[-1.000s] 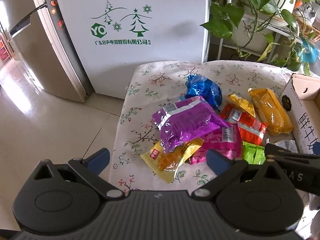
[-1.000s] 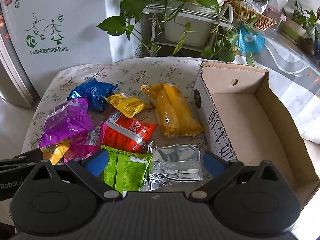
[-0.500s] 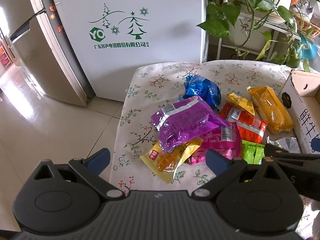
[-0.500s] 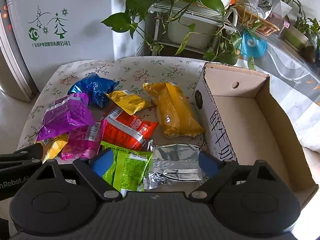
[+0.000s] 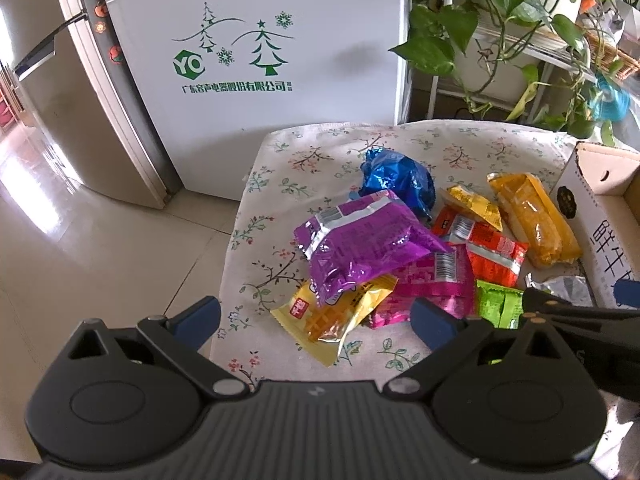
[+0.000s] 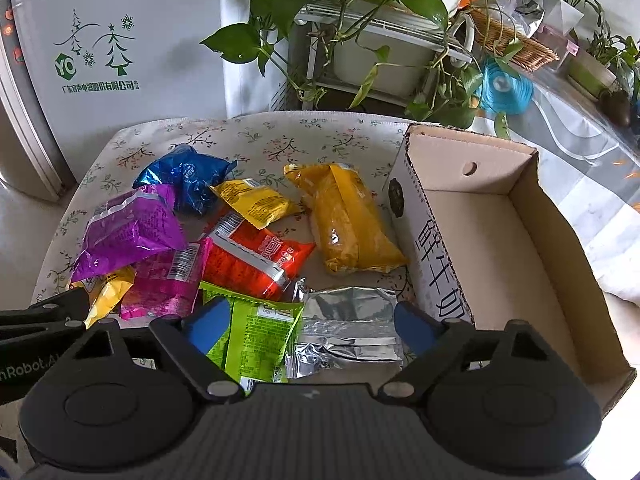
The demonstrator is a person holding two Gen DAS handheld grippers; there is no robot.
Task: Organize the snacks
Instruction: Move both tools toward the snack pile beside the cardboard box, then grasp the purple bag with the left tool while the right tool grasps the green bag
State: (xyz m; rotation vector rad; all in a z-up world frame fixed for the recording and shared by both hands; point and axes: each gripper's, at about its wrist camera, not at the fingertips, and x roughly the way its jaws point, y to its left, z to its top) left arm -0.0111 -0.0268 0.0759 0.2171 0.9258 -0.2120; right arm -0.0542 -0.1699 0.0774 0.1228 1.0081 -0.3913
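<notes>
Left gripper (image 5: 316, 314): jaws wide, empty, over yellow packet (image 5: 334, 314). Right gripper (image 6: 310, 326): jaws just narrowing, nothing gripped, straddling green packet (image 6: 256, 338) and silver packet (image 6: 348, 330). Light, crinkly, slippery film; pinch mid-body. Box (image 6: 532, 208) empty, right.

Between the right gripper's fingers (image 6: 208, 326) lie a crinkled, shiny silver foil packet (image 6: 348, 330) and a glossy green plastic packet (image 6: 256, 336); beyond them, matt printed cloth (image 6: 248, 136) and matt corrugated cardboard box (image 6: 496, 248).

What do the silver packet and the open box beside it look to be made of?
Silver packet: likely metallised foil film, shiny, with crinkles that catch light. Open box: corrugated cardboard, matte brown inside, fluted cut edge, white printed outer wall.
</notes>
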